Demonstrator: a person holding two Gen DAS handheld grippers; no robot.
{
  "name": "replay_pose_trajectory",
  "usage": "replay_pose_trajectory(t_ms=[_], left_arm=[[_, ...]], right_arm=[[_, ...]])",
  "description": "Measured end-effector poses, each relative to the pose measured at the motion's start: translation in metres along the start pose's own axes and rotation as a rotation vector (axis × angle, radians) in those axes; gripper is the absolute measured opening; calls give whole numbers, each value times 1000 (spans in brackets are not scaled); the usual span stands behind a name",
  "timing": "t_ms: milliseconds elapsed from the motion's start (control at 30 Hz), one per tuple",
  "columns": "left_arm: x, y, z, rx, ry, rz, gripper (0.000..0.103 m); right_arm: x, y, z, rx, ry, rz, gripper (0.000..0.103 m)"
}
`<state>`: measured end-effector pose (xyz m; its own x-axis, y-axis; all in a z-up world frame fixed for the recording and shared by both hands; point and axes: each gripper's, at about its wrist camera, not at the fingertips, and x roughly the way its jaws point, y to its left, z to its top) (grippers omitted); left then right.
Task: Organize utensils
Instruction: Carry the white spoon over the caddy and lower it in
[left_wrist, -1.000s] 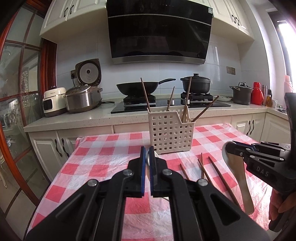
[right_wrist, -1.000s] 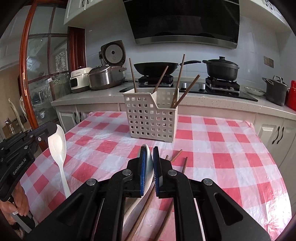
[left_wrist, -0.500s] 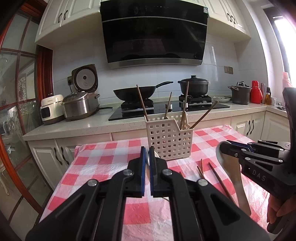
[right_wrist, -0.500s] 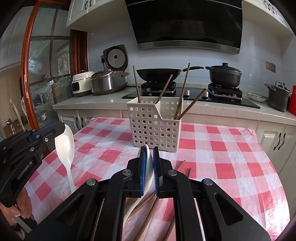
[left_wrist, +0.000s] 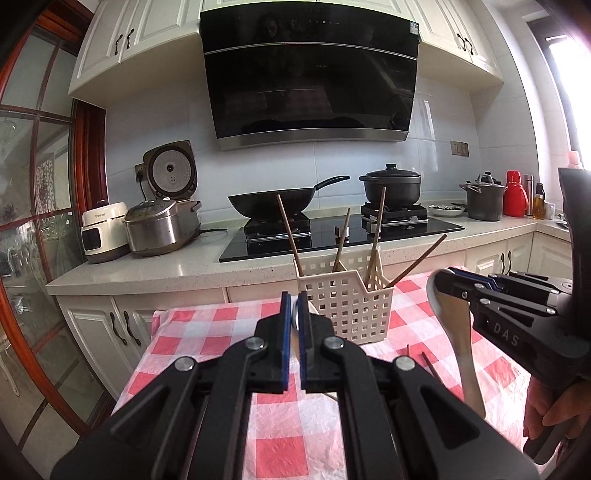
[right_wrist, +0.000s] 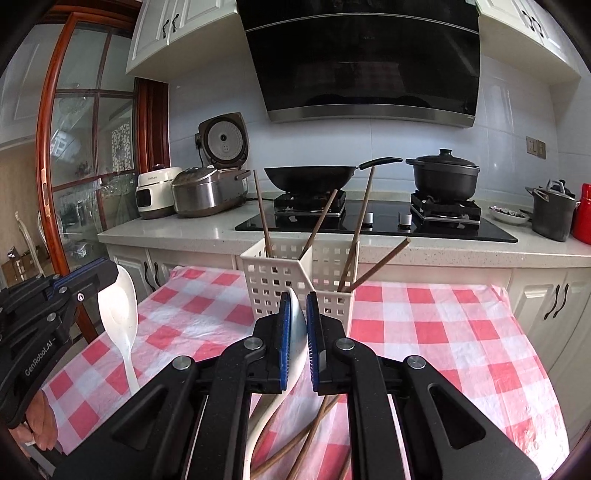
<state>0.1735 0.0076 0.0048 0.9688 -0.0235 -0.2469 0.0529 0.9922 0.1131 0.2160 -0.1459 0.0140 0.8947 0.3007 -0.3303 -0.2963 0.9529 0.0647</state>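
Note:
A white slotted basket (left_wrist: 345, 306) (right_wrist: 295, 280) stands on the red-checked table with several brown chopsticks (left_wrist: 376, 230) (right_wrist: 360, 221) leaning in it. My left gripper (left_wrist: 291, 321) is shut on a white spoon (right_wrist: 120, 314), held by its bowl with the handle hanging down, above the table to the left of the basket. My right gripper (right_wrist: 296, 314) is shut on a second white spoon (left_wrist: 458, 332) (right_wrist: 295, 339) the same way, right of the basket. Loose chopsticks (right_wrist: 306, 439) (left_wrist: 424, 363) lie on the cloth below the right gripper.
The table (right_wrist: 443, 332) butts against a kitchen counter (left_wrist: 184, 266) with rice cookers (left_wrist: 162, 225), a wok (left_wrist: 273, 201) and a black pot (left_wrist: 391, 184) on the hob. A grey pot (left_wrist: 482, 201) and red flask (left_wrist: 516, 197) stand far right. A glass door (right_wrist: 77, 166) is at left.
Both grippers have risen with their spoons; the basket and table now sit lower and farther in both views. Both grips are unchanged.

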Motion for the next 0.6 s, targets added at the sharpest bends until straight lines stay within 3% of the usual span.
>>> replay_pose_trajectory(t_ms=[233,367,600], left_arm=[[18,4,9,12,8,5,4],[25,7,14,13,3,9,4],[40,13,14,10,14,12,4]], right_arm=[[21,-9,15,27,17,-4,10],[26,-11,20,24,-17,-20,9],[44,-23,21,91,20,12,10]])
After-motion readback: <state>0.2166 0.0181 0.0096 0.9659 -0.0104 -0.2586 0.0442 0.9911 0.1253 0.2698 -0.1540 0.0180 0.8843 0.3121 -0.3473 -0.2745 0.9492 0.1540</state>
